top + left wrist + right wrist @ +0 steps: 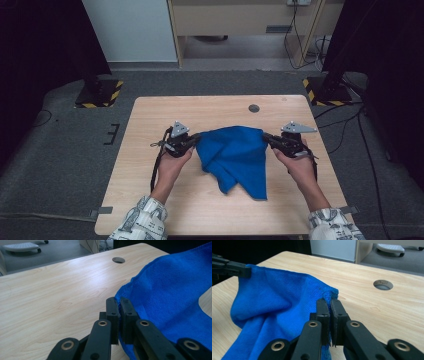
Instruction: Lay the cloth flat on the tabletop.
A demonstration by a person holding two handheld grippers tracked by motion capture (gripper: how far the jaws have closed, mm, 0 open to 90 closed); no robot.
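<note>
A blue cloth [235, 155] is stretched between both grippers above the wooden table [150, 120], its lower folds drooping toward the front edge. My left gripper [196, 137] is shut on the cloth's left corner; in the left gripper view the two jaws [119, 302] pinch the cloth's hem [175, 290]. My right gripper [266, 136] is shut on the right corner, and the right gripper view has the jaws [329, 302] clamped on the blue cloth [274, 295]. The other gripper [247, 272] holds the far corner there.
A round cable hole [254, 108] lies in the table near its far edge. Black stands with yellow-black striped bases [100, 92] sit on the grey floor at both far corners. Cables [345, 125] trail on the floor at the right.
</note>
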